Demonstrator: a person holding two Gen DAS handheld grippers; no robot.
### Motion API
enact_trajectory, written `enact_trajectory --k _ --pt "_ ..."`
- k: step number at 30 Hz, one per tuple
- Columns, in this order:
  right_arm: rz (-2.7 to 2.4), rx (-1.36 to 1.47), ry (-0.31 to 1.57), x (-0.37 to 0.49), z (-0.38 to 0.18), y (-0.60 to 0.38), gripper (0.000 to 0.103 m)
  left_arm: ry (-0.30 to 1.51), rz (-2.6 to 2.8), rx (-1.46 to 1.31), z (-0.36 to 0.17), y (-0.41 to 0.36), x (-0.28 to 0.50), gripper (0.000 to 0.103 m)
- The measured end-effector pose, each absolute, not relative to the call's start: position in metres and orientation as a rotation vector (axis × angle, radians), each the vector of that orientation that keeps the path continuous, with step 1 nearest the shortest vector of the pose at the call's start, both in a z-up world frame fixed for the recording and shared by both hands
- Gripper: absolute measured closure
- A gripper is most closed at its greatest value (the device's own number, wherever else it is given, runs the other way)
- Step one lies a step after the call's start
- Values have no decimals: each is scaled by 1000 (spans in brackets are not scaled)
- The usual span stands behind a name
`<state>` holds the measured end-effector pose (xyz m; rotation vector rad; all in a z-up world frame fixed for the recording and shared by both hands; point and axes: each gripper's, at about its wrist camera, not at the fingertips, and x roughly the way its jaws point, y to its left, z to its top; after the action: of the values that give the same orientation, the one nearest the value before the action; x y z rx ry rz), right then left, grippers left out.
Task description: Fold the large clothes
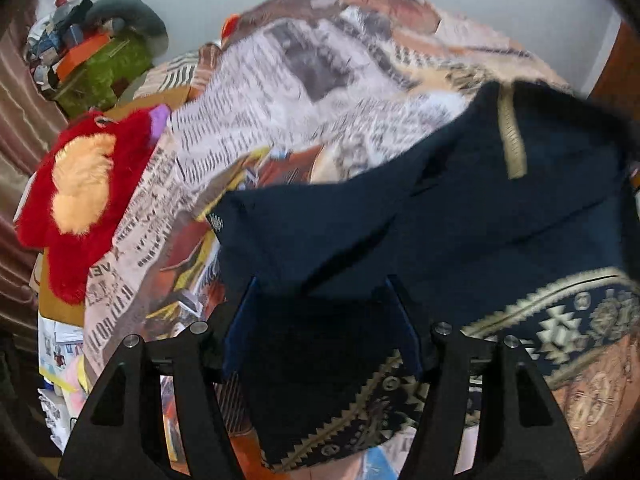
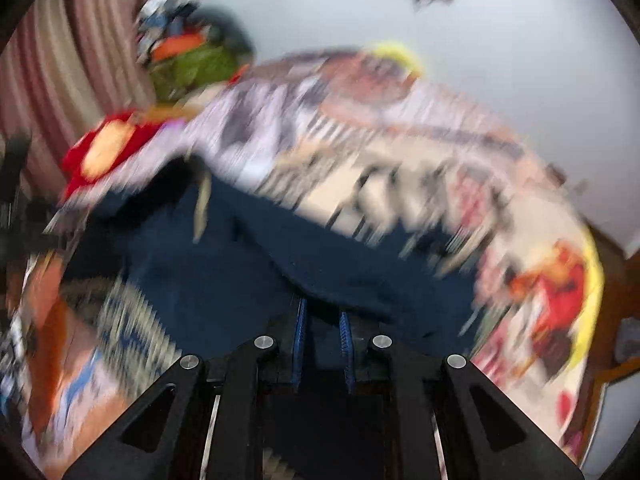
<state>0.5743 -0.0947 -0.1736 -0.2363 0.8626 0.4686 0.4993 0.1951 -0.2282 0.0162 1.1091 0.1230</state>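
Note:
A large dark navy garment (image 1: 460,208) with a cream patterned border (image 1: 560,320) lies spread on a bed covered by a printed sheet (image 1: 280,92). My left gripper (image 1: 322,288) is open, its blue-padded fingers (image 1: 240,320) wide apart around a fold of the navy cloth that drapes between them. In the blurred right wrist view, the navy garment (image 2: 224,272) fills the lower middle. My right gripper (image 2: 322,320) has its blue pads (image 2: 299,332) close together, with navy cloth pinched between them at the garment's edge.
A red and yellow plush toy (image 1: 80,188) lies at the bed's left edge. A pile of clutter with a green bag (image 1: 100,64) stands behind it. Striped curtains (image 2: 80,40) hang at the left. A white wall (image 2: 480,40) is behind the bed.

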Motion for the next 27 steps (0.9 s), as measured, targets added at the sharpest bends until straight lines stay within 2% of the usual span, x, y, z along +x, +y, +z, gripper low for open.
enact_trajectory --k 6,9,13,21,27 --pt "285 -155 663 596 -122 -113 91 1055 66 -67 -223 201 484 40" --pt "297 -94 603 579 -107 -127 91 1079 25 -4 -229 190 471 36" --pt "460 -55 693 563 -110 -127 91 1102 83 184 -247 170 460 36" --pt "664 -166 987 539 -187 -78 91 1082 143 276 -260 147 499 32" --pt "657 -99 989 576 -209 -39 91 1067 172 204 -253 156 546 32"
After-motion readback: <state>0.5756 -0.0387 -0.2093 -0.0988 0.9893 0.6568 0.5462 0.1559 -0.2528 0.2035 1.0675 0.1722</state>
